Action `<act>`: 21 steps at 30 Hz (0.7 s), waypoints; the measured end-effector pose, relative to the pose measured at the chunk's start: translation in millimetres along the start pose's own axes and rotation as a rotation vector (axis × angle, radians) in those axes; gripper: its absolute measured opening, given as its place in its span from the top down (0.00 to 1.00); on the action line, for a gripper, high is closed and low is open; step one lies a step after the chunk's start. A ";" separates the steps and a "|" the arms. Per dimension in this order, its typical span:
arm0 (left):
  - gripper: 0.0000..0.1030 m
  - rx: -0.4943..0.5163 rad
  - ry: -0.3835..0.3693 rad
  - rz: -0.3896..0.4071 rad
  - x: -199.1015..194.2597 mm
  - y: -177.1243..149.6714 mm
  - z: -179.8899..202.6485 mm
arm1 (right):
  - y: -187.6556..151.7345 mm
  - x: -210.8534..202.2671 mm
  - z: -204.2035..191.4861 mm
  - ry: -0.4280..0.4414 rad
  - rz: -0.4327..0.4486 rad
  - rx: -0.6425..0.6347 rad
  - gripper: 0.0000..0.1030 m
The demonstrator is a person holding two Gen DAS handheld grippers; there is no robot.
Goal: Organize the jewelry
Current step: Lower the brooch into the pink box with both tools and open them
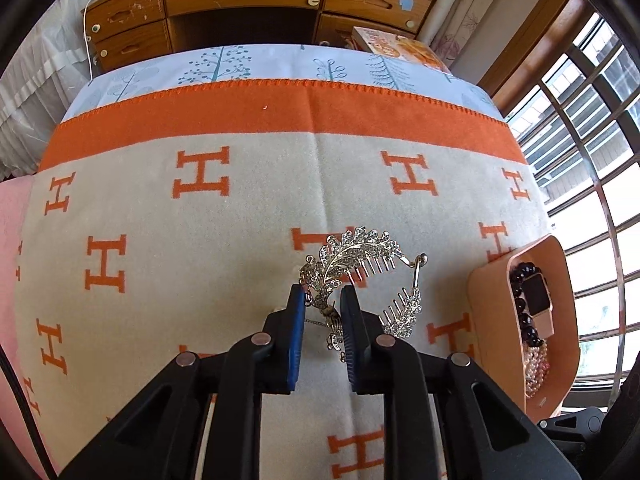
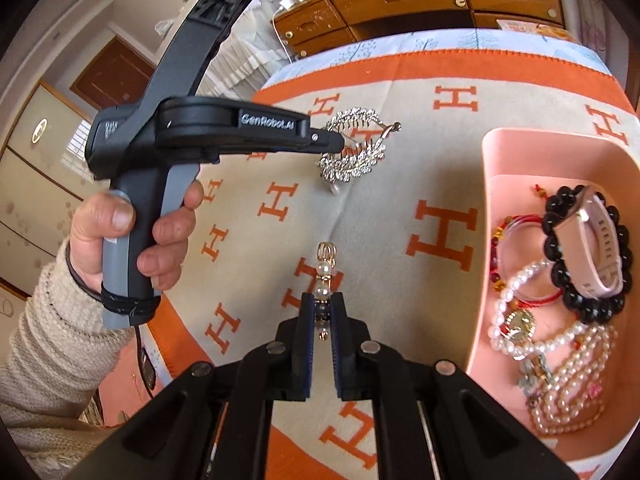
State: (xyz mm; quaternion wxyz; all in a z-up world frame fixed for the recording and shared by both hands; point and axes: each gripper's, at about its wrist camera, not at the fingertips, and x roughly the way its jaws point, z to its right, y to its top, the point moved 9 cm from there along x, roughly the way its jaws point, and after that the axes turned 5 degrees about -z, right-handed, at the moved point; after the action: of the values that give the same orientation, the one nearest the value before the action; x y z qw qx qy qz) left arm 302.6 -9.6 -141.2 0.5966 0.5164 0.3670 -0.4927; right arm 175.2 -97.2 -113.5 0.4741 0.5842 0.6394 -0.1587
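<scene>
While the cream wool blanket patterned with orange H letters (image 1: 240, 264) covers the whole work surface, the peach-pink plastic tray (image 2: 532, 152) sits at its 3 o'clock edge, already holding a black bead bracelet (image 2: 624, 252), a pink-strapped watch (image 2: 600, 248) and white pearl strands (image 2: 568, 392).

The left gripper (image 1: 323, 300), held in a hand (image 2: 132, 240) with a knitted cream sleeve, is clenched on the stem of a silver rhinestone leaf-shaped hair comb (image 1: 360, 252). The comb appears lifted clear of the blanket, at about 10 o'clock from the tray and well apart from it. Its two comb sections hang beyond the pads, joined by a hooked wire.

The right gripper (image 2: 323, 312) is clamped on a small gold-looped pearl drop ornament (image 2: 325, 276), near the tray's 9 o'clock side.

Risk, in my judgement: the comb is pinched only at a narrow stem, so its free-hanging weight may swing or slip it out. The teeth could snag the blanket nap or the pearl strands on release. The round beads may roll out of the right pads.
</scene>
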 end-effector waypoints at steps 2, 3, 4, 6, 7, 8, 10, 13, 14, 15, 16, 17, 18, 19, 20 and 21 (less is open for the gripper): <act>0.85 0.019 -0.013 0.016 -12.7 -2.1 9.9 | -0.8 -15.5 -0.9 0.008 0.036 0.005 0.93; 0.85 0.030 -0.021 0.025 -19.9 -4.2 15.3 | -0.7 -24.2 -0.8 0.010 0.058 0.007 0.93; 0.85 0.044 -0.028 0.034 -27.1 -5.3 21.4 | -1.2 -32.5 -1.5 0.008 0.080 0.010 0.93; 0.85 0.072 -0.044 0.052 -41.5 -7.5 34.1 | -3.3 -50.0 -0.7 0.000 0.129 0.020 0.93; 0.85 0.086 -0.055 0.062 -48.2 -9.4 42.2 | -4.7 -61.0 0.8 -0.008 0.154 0.024 0.93; 0.85 0.101 -0.066 0.072 -53.1 -11.8 52.0 | -5.3 -72.1 3.7 -0.019 0.180 0.030 0.93; 0.85 0.131 -0.092 0.089 -64.6 -14.7 70.2 | -6.6 -91.3 12.3 -0.041 0.226 0.051 0.93; 0.85 0.173 -0.131 0.103 -74.8 -17.9 99.5 | -12.2 -108.4 28.6 -0.078 0.283 0.096 0.93; 0.85 0.186 -0.142 0.103 -75.2 -19.7 108.8 | -14.2 -114.1 35.1 -0.094 0.299 0.114 0.93; 0.85 0.195 -0.153 0.102 -75.0 -21.9 117.9 | -16.2 -118.0 42.6 -0.107 0.310 0.133 0.93; 0.85 0.200 -0.165 0.101 -74.1 -23.0 126.1 | -18.4 -121.3 50.6 -0.119 0.321 0.155 0.93; 0.85 0.201 -0.177 0.098 -72.3 -23.7 134.1 | -20.3 -123.8 58.7 -0.130 0.329 0.175 0.93; 0.85 0.198 -0.191 0.094 -68.9 -25.1 141.3 | -23.3 -126.4 64.3 -0.133 0.333 0.191 0.93; 0.85 0.192 -0.203 0.089 -65.0 -24.7 147.3 | -25.9 -126.9 69.7 -0.132 0.334 0.205 0.93; 0.85 0.182 -0.216 0.081 -60.4 -25.5 153.0 | -28.4 -130.4 76.2 -0.131 0.336 0.219 0.93; 0.85 0.171 -0.227 0.072 -54.5 -24.9 157.5 | -30.1 -130.8 81.0 -0.128 0.336 0.231 0.93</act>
State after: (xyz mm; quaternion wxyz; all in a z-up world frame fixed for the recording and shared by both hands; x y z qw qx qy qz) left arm 254.1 -151.8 -64.9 0.6053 0.5191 0.2355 -0.5557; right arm 165.0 -244.5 -61.0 0.4636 0.7218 0.4789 -0.1863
